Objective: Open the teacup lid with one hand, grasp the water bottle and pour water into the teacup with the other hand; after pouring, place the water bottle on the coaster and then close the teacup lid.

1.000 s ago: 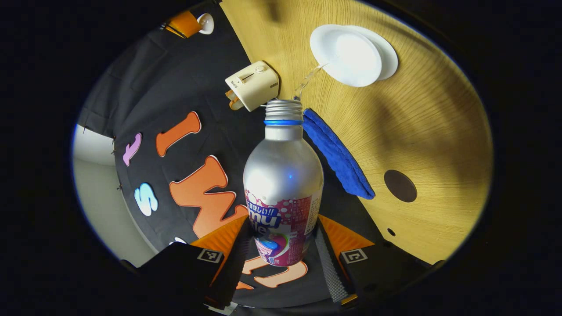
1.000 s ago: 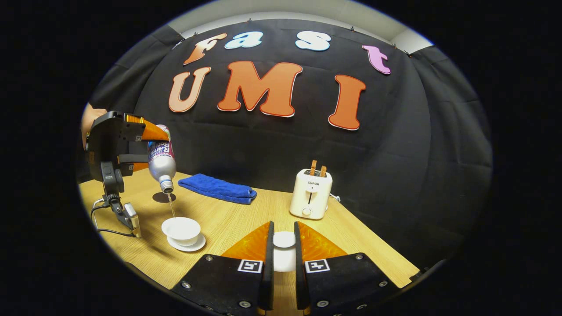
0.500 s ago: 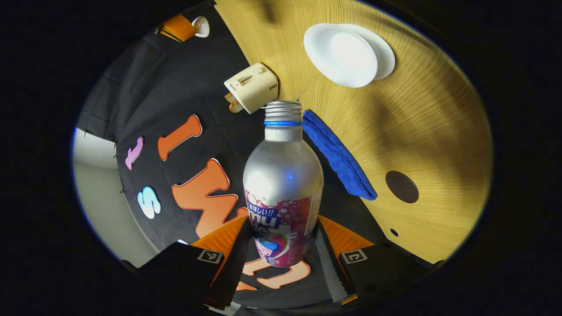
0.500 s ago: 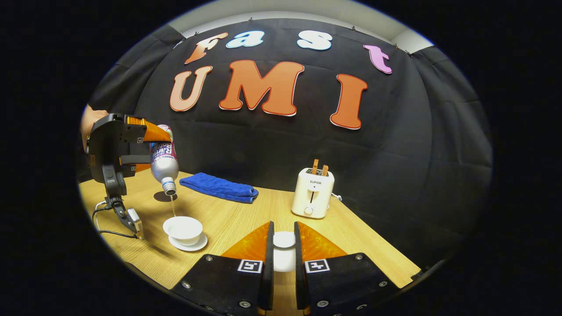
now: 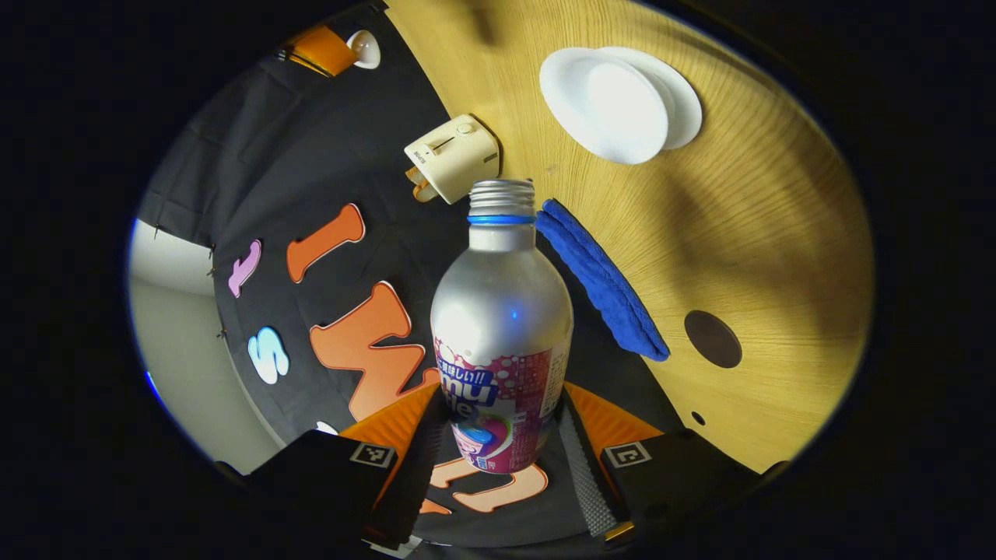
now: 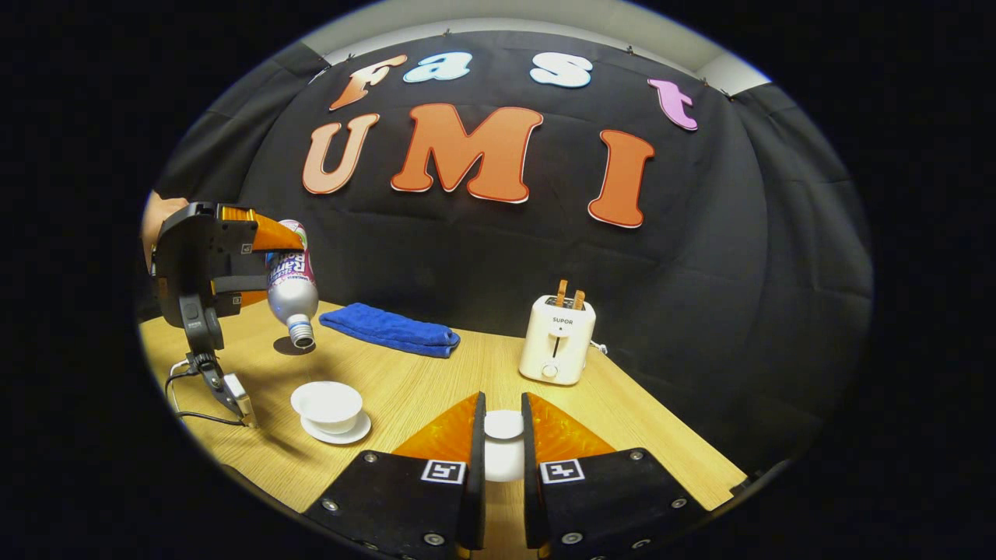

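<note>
Silver water bottle [image 5: 502,311] clenched in left gripper [image 5: 498,459] jaws, teacup lid [image 6: 503,425] pinched by right gripper [image 6: 498,467] jaws

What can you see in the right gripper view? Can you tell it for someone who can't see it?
The left gripper holds a silver water bottle tilted mouth-down above an open white teacup on its saucer, on a wooden table. Up close, the right gripper pinches the white teacup lid. Behind lie a blue cloth, a dark round coaster and a cream toaster.

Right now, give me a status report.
Left tool shut on bottle, tilted mouth-down, no stream visible. Right tool shut on lid. Teacup open; coaster bare.
</note>
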The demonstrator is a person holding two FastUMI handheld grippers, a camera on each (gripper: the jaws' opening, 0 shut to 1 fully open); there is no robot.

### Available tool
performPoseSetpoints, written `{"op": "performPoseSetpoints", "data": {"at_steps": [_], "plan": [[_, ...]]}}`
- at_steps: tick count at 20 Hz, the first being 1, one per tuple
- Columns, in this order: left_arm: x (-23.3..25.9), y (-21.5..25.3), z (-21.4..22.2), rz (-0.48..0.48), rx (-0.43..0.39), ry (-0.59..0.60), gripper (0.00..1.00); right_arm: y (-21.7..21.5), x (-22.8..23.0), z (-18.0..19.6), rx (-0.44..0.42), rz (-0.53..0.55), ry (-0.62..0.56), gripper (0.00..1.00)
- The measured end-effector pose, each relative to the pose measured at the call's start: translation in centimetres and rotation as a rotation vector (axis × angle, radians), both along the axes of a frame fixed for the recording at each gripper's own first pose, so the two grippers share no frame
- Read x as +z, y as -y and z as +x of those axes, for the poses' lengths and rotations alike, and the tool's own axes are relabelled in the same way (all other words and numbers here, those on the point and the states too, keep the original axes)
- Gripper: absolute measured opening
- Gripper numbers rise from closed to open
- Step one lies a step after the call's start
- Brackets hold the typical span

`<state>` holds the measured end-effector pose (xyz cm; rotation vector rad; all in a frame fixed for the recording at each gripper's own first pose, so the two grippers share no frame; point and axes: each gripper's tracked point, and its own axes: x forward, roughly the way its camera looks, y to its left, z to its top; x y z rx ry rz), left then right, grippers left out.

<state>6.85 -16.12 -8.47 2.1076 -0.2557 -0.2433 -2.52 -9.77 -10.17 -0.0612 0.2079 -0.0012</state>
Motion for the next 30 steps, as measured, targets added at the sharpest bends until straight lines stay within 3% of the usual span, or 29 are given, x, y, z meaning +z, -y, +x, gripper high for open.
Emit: {"op": "performPoseSetpoints", "data": {"at_steps": [4,9,11,14,17,20,23,25,26,30], "plan": [[0.0,-0.5,0.1,-0.091,0.011,-0.037,0.82,-0.4,-0.1,0.1,0.007,-0.010,-0.008,0.21],[-0.2,-1.7,-0.4,-0.297,0.033,-0.092,0.85,-1.5,0.2,0.4,0.016,0.000,-0.007,0.21],[-0.7,-2.3,-0.6,-0.390,0.051,-0.122,0.79,-2.1,0.2,0.7,0.023,0.004,-0.011,0.21],[-1.3,-2.9,-0.8,-0.545,0.081,-0.169,0.82,-3.2,0.2,1.0,0.040,0.000,-0.017,0.21],[-2.1,-4.1,-0.7,-0.654,0.121,-0.201,0.78,-4.9,0.6,1.4,0.070,-0.006,-0.012,0.21],[-2.9,-6.1,-0.6,-0.777,0.171,-0.224,0.86,-6.8,0.9,1.8,0.108,-0.023,-0.010,0.21],[-3.3,-7.1,-0.4,-0.888,0.193,-0.234,0.82,-8.9,0.8,2.4,0.150,-0.017,-0.015,0.20],[-3.7,-8.0,-0.1,-0.982,0.216,-0.249,0.77,-10.4,0.7,2.8,0.175,-0.013,-0.022,0.21],[-3.7,-8.4,0.1,-1.032,0.230,-0.253,0.82,-11.1,0.6,2.9,0.189,-0.010,-0.026,0.20],[-3.5,-10.1,2.1,-1.248,0.282,-0.263,0.81,-13.9,0.6,3.9,0.241,0.006,-0.032,0.20]]}}
